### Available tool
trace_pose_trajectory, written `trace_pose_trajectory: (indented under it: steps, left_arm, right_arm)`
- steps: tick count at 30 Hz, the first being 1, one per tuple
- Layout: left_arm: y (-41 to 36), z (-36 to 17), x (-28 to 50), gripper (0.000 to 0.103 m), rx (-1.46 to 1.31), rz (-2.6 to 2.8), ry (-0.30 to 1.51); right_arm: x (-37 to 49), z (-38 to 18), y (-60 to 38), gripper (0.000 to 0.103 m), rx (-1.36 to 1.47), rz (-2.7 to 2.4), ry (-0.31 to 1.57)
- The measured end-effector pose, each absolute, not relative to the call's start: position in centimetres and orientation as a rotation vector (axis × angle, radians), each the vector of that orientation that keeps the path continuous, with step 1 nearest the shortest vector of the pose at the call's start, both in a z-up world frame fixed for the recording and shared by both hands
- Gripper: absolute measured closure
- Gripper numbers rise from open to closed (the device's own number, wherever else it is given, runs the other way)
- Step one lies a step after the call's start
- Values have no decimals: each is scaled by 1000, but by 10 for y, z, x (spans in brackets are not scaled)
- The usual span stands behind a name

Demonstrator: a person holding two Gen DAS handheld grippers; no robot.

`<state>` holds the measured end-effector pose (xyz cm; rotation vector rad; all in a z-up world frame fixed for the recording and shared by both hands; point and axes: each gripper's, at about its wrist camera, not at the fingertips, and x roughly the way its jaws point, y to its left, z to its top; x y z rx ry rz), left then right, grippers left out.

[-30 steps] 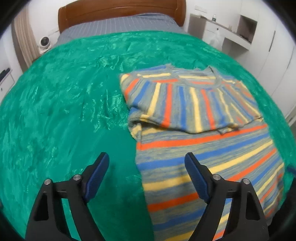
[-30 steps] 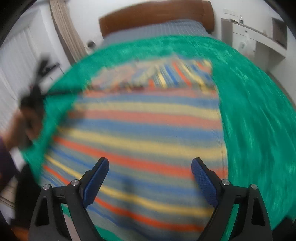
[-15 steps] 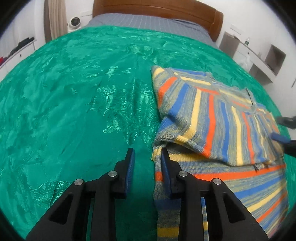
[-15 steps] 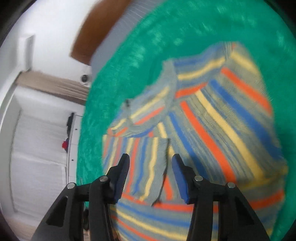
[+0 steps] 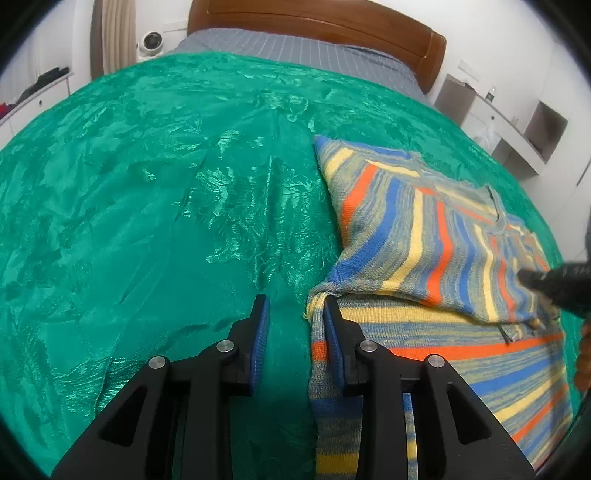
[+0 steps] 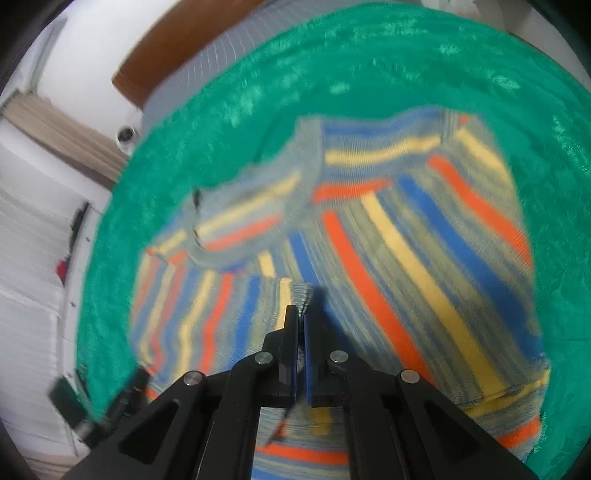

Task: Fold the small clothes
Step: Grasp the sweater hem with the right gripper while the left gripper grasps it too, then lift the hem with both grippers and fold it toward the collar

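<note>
Striped sweater (image 5: pixel 436 258) lies flat on the green bedspread (image 5: pixel 155 206), toward the right side of the bed; sleeves are folded in across the chest, neckline toward the wooden headboard (image 5: pixel 317 26).

Left gripper (image 5: pixel 295 314) sits low at the sweater's left edge, near the armpit fold. Its jaws have just been opening slightly and stand partly apart; the garment's edge sits between them against the right finger, bedspread beside the left one. Pads do not squeeze it.

Right gripper (image 6: pixel 300 315) is pressed together, pinching the cuff end of the folded-in sleeve (image 6: pixel 229 317) on the chest. View there is motion-blurred. In the left view its black tip shows at the sweater's right side.
</note>
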<state>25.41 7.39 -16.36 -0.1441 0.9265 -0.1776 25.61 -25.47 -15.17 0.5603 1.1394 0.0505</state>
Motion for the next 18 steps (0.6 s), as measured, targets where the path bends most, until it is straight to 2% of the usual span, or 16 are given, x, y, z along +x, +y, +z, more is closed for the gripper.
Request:
trace_pose_trajectory:
  steps: [2,3,4,5,7,10,14,18]
  left_arm:
    - [80,-158,249,63,-148,-183,948]
    - [86,-152,242,55,-139,-173,959]
    - [91,-148,234,45,-131,-169,962]
    - [96,-144,224,41,-127,-174,963]
    - [110,-137,194,32,-140,-223,979]
    - [116,-139,149,26,-121,-293,1057]
    - [108,-150,87,26,-11,-329,1148]
    - [105,-158,48,27,9,-347,1221]
  right_arm:
    - [252,-153,-255,94,543,63,1136]
    - [245,-147,-258,90,534,62,1127]
    - [238,-143,-260,78,521,64,1117]
    - [226,-134,-264,65,500,71,1102]
    - [194,-117,-270,56,412,107,1074]
    - [132,-104,-274,56,268,204,1091]
    - [37,-116,-274,56,109,236,1197]
    - [-54,-128,-290,56,88,198,1272]
